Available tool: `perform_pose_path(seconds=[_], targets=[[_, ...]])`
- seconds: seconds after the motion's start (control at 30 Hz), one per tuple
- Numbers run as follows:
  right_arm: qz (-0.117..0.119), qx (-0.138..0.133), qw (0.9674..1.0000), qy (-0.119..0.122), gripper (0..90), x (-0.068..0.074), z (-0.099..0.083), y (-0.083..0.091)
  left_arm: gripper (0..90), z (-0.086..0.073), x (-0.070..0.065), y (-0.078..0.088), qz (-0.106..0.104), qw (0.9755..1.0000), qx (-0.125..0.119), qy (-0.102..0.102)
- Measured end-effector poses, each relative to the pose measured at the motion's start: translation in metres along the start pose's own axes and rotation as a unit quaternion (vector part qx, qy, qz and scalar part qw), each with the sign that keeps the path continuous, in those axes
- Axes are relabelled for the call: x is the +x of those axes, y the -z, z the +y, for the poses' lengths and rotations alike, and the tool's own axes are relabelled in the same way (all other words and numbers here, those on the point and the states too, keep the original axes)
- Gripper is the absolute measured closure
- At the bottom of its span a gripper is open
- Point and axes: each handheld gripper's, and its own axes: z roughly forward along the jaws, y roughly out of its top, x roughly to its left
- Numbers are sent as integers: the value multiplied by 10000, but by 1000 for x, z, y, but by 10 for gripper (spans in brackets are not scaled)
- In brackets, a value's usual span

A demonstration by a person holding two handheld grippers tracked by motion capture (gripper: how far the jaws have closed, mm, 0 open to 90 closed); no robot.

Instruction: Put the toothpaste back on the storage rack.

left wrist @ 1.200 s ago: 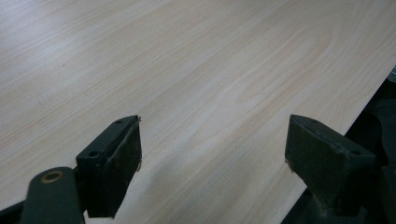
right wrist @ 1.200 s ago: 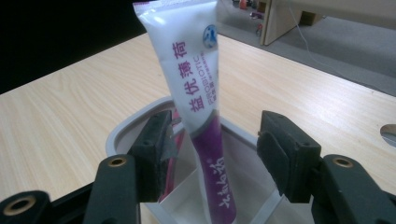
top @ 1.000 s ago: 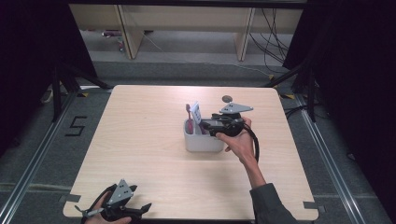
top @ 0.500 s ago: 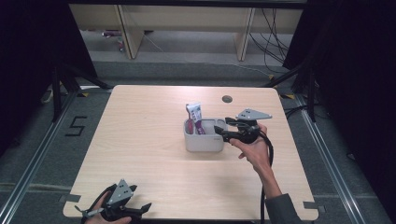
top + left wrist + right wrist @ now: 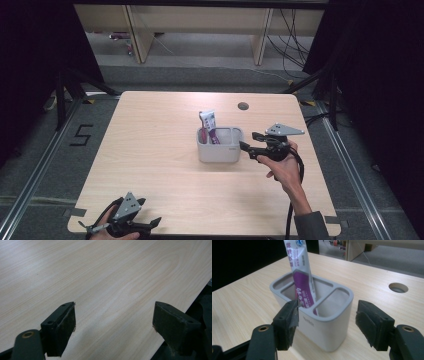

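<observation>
The tube (image 5: 208, 126) stands in the holder (image 5: 219, 150), leaning slightly, with its white upper end above the rim and its purple lower part inside. In the right gripper view the tube (image 5: 300, 277) sits in the large middle compartment of the holder (image 5: 322, 322); the narrow slot along one side and the compartment nearest the camera appear empty. Nothing touches the tube.

The holder is grey, with rounded corners, and stands upright near the middle of the table (image 5: 150, 150), slightly toward the far right. A round cable hole (image 5: 243, 106) lies in the tabletop beyond it, well apart.

The right gripper (image 5: 248, 141) is just beside the holder's right end, level with it and pointing at it. Its jaws have just been opening and now stand spread, with nothing between the pads. In its own view the right gripper (image 5: 327, 322) frames the near end of the holder without contact.

The left gripper (image 5: 145, 225) rests at the near left edge of the table, well apart from the holder. In its own view the left gripper (image 5: 113, 322) shows its jaws spread over bare wood, holding nothing.

Status, as judged: placement of the tube in the holder looks complete, and the grip is released. Remaining: clear the right gripper from the holder without knocking it. No other loose item on the table awaits handling.
</observation>
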Motion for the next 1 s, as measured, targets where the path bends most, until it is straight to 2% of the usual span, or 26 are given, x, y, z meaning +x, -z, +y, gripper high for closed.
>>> perform_pose_path(seconds=[0.03,0.07,0.1,0.13,0.2,0.33,0.37,0.47,0.5,0.53,0.57,0.6,0.63,0.67,0.73,0.77,0.83,0.87,0.9,1.0], targets=[[43,42,10000,15,349,-1,-1,1,182,0,0,0,-12,10000,8,16],[-60,88,9999,43,346,-1,-2,3,182,0,0,0,2,10000,-18,32],[-44,21,10000,-63,342,0,-5,3,182,0,0,0,-1,10000,-9,27],[29,64,10000,70,339,-2,-5,3,182,0,0,0,7,10000,-11,36],[-16,112,9999,-26,328,0,-9,7,182,0,1,1,-9,10000,-3,6],[-63,98,9999,6,312,1,-15,12,182,0,1,1,-8,10000,-5,13],[-23,111,9999,-110,309,3,-17,14,183,0,1,1,-9,10000,-9,11],[-82,147,9998,-80,293,4,-23,18,182,0,0,1,-5,10000,-19,37],[-90,147,9999,3,286,3,-24,19,183,0,0,1,-3,10000,-20,43],[-86,164,9998,-24,272,3,-25,20,182,0,0,1,-3,10000,-20,45],[-83,204,9995,-227,261,5,-26,22,182,0,1,1,34,10000,9,15],[-148,144,9998,-43,259,2,-28,23,182,0,1,0,20,10000,-22,55],[-93,198,9997,-138,259,4,-29,25,182,0,1,1,0,10000,-14,44],[-143,202,9997,-73,259,3,-30,27,182,0,1,1,3,10000,-16,56],[-93,227,9994,-229,250,6,-34,28,182,0,1,1,-1,10000,-12,53],[-135,179,9997,-14,245,4,-35,28,182,0,1,1,1,10000,-15,50],[-103,183,9997,-135,242,6,-39,29,182,0,1,1,-10,10000,-8,16],[-122,212,9996,-147,240,7,-41,30,182,0,1,1,-9,10000,-12,18],[-151,226,9996,-51,237,7,-43,31,182,0,1,1,2,10000,-9,25],[-122,274,9995,-108,233,9,-48,33,183,0,1,1,-5,10000,-14,14]])
